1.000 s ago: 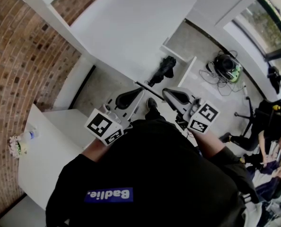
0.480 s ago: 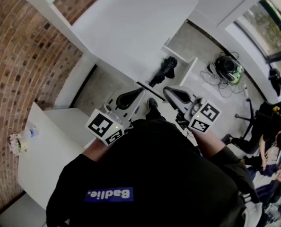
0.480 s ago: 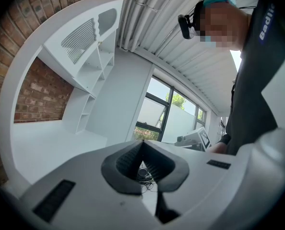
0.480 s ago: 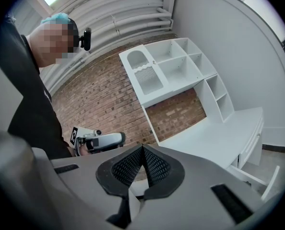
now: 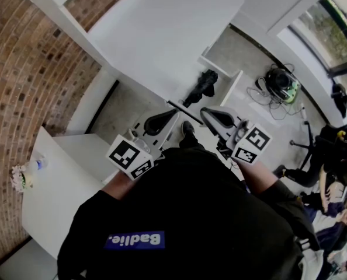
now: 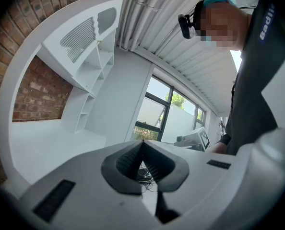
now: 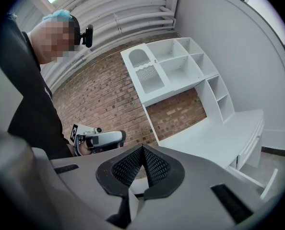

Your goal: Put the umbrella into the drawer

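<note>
A black folded umbrella (image 5: 200, 87) lies in the open white drawer (image 5: 230, 86) under the white desk (image 5: 162, 34). I hold both grippers level in front of my chest, short of the drawer and tipped toward each other. The left gripper (image 5: 174, 114) is shut with nothing between its pads (image 6: 142, 143). My right gripper (image 5: 203, 113) is shut and empty too (image 7: 142, 148). The left gripper view shows the right gripper's marker cube (image 6: 196, 139), and the right gripper view shows the left gripper (image 7: 98, 139). Neither gripper view shows the umbrella.
A low white table (image 5: 56, 197) with a small bottle (image 5: 34, 167) and flowers stands at the left, by the brick wall (image 5: 21, 69). A bag with cables (image 5: 280, 82) lies on the floor to the right. People sit at the far right (image 5: 337, 179). A white shelf unit (image 7: 173, 66) hangs above the desk.
</note>
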{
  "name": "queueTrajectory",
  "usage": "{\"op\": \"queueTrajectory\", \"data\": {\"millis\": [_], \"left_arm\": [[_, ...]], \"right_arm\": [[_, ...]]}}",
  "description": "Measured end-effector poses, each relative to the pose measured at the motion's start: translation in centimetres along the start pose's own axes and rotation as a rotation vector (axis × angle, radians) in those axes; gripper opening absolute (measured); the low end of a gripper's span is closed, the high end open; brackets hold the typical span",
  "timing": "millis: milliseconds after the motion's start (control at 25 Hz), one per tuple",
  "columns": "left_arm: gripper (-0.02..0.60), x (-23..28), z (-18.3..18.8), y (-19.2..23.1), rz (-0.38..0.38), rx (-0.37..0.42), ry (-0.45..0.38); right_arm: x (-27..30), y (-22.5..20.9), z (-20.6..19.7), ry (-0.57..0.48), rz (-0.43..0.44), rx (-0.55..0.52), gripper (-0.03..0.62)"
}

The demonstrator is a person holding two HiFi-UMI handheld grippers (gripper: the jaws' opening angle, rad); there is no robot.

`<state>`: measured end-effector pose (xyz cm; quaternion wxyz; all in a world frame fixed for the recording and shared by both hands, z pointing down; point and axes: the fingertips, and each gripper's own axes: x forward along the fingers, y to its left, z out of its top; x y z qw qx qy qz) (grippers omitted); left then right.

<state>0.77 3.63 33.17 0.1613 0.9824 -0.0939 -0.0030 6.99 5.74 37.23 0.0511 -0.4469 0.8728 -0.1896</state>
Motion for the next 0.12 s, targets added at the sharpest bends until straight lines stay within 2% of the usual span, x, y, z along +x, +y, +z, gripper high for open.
{"op": "queueTrajectory", "data": {"millis": [120], "left_arm": [[0.003,0.17,-0.08,-0.07,-0.002,0.000,0.001]], "right_arm": [[-0.08,-0.11,-0.07,0.001,0.000,-0.001,0.029]]}}
